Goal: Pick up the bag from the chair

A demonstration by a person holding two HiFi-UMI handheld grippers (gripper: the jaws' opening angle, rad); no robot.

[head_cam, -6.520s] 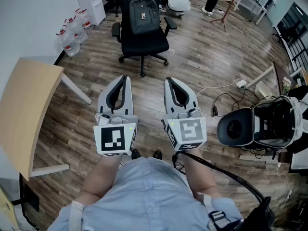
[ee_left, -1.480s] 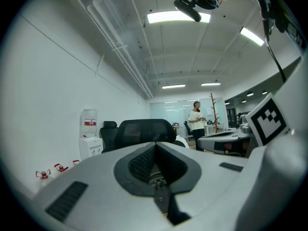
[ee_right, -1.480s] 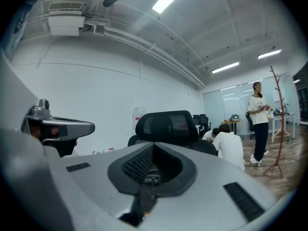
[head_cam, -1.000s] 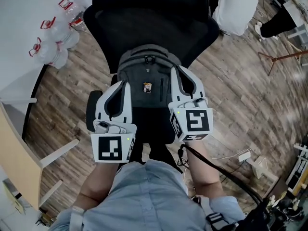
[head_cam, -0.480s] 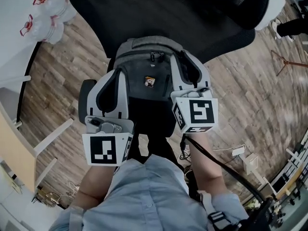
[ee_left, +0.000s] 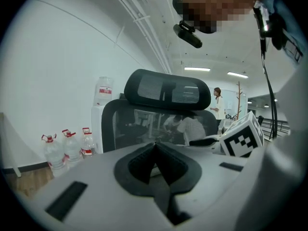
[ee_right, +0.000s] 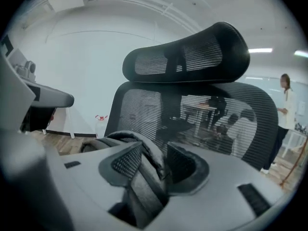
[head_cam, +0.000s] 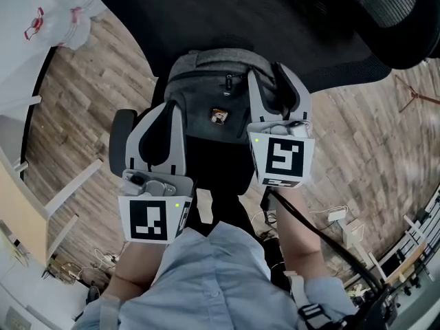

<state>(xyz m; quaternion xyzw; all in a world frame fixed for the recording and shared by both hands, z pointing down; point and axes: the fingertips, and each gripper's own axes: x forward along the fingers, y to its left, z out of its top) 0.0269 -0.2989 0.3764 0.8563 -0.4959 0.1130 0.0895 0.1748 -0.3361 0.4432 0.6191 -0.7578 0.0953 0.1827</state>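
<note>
A grey backpack [head_cam: 210, 91] stands on the seat of a black office chair [head_cam: 275, 19], leaning on its backrest. My right gripper [head_cam: 276, 74] is at the bag's top right corner. In the right gripper view it [ee_right: 161, 165] is shut on a grey strap [ee_right: 142, 184] of the bag, which runs out between the jaws, with the bag's top [ee_right: 120, 138] just beyond. My left gripper [head_cam: 170, 110] lies along the bag's left side. Its jaws [ee_left: 155, 148] meet with nothing between them, facing the chair's headrest [ee_left: 168, 88].
The chair's left armrest [head_cam: 120, 139] sits just beside my left gripper. Large water bottles [head_cam: 51, 12] stand by the white wall at the upper left. A light wooden table [head_cam: 14, 212] edges the left. A cable and socket [head_cam: 337, 215] lie on the floor at the right.
The person walked up from across the room to the chair. Over the last second both grippers closed in on the bag, and the right one moved up to its top.
</note>
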